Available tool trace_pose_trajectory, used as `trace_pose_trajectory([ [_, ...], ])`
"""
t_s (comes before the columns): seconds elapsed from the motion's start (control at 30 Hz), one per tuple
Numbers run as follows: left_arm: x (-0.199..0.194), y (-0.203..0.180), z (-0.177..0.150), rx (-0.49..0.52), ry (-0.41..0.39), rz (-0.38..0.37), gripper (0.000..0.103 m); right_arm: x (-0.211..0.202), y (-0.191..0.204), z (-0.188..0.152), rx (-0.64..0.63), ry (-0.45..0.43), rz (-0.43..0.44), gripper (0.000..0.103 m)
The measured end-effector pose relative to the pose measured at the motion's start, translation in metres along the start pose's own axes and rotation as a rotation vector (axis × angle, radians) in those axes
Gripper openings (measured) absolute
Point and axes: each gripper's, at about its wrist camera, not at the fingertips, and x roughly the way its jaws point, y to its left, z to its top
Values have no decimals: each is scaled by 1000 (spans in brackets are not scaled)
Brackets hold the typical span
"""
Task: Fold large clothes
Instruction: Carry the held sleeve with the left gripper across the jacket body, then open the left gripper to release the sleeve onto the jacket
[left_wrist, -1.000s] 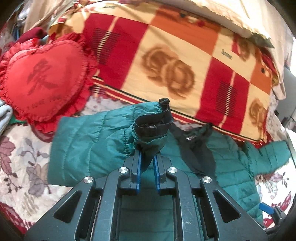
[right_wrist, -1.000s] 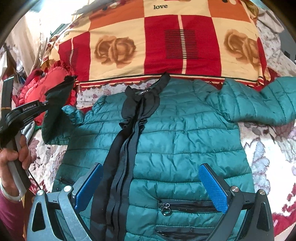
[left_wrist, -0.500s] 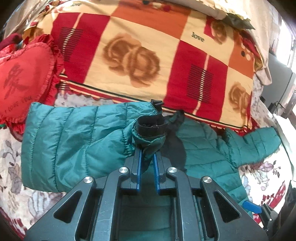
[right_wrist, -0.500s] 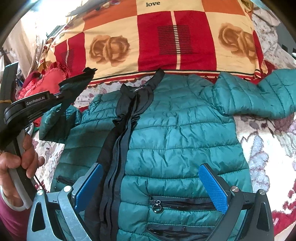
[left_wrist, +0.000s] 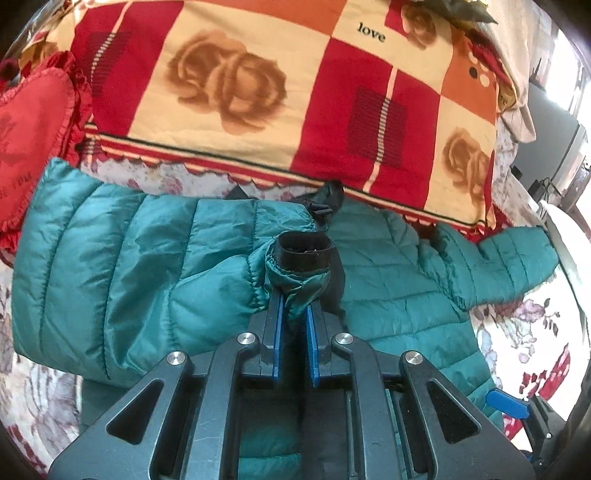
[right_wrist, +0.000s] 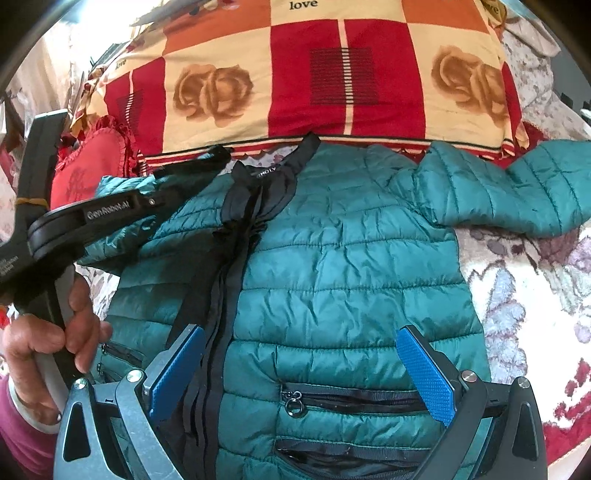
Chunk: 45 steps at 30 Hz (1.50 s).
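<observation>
two grippers, one busy: my left gripper (left_wrist: 293, 306) pinches the sleeve cuff (left_wrist: 301, 254) of the teal puffer jacket (right_wrist: 343, 280), which lies front-up on the floral bedspread (right_wrist: 524, 291); my right gripper (right_wrist: 301, 369) hovers spread wide above its hem, holding nothing. slick quilted nylon could slide from the narrow pinch, or the puffy sleeve could spring back off the fold. black elastic rims the cuff.

Jacket (right_wrist: 351, 277) hem cut off below, right sleeve (right_wrist: 517, 192) cuff beyond frame edge.
</observation>
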Motion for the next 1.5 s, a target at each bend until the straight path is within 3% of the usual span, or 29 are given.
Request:
trace_pose_trajectory([
  [0.37,32,-11,-16,7,105,-73,11,-1,-13,1,58,28,6,103],
  [0.5,30,-8,-18,-9,145,-121,25,0,-15,2,72,33,10,103],
  [0.57,18,-8,-17,14,115,-122,35,2,-15,3,79,38,20,103],
  [0.63,4,-6,-16,38,73,-109,53,4,-12,3,85,46,34,103],
  [0.7,-10,3,-14,36,46,-111,55,7,-8,3,91,52,50,103],
  [0.8,-29,25,-11,3,32,-107,55,12,1,6,94,52,81,103],
  [1.0,-69,100,-8,-105,-66,38,55,32,24,24,123,48,176,103],
  [1.1,-80,142,-12,-188,-100,73,55,49,32,33,151,61,213,103],
  [1.3,-70,203,-25,-313,-80,148,55,100,36,50,257,125,269,103],
  [1.33,-65,209,-28,-322,-69,162,55,108,38,52,262,128,275,101],
  [1.4,-52,220,-34,-343,-40,186,55,117,43,57,244,122,266,84],
  [1.47,-41,225,-39,-355,-17,189,55,122,52,60,185,124,245,53],
  [1.5,-35,227,-41,-357,-5,193,55,124,54,60,163,125,233,48],
])
